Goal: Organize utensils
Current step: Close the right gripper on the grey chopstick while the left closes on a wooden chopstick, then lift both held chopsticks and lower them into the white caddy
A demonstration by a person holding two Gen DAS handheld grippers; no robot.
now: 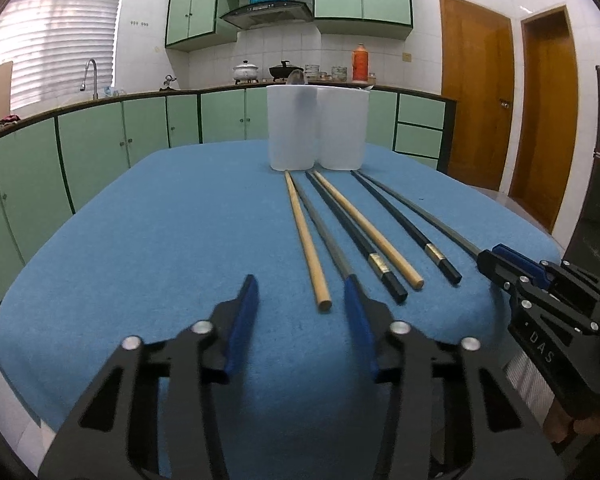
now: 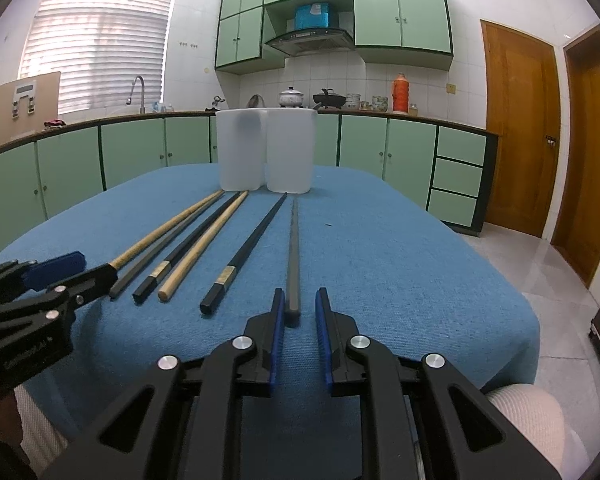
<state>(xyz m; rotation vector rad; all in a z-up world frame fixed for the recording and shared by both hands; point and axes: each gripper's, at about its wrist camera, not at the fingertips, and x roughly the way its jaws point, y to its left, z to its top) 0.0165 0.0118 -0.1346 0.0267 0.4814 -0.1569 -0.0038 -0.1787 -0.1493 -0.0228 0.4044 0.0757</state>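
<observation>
Several chopsticks lie side by side on a blue cloth (image 1: 160, 220): wooden ones (image 1: 306, 242), black ones with gold bands (image 1: 404, 226) and grey ones (image 2: 293, 256). Two white translucent holders (image 1: 318, 128) stand at their far ends; a spoon (image 1: 297, 78) sticks out of the left one. My left gripper (image 1: 302, 294) is open, low over the cloth beside the near ends of the left chopsticks. My right gripper (image 2: 300, 304) is open, its fingers on either side of the near end of the rightmost grey chopstick. Each gripper shows in the other's view.
The cloth-covered table (image 2: 440, 280) drops off at its near and right edges. Green kitchen cabinets (image 2: 132, 152) and a counter with pots and a sink run behind. Wooden doors (image 2: 520, 132) stand at the right.
</observation>
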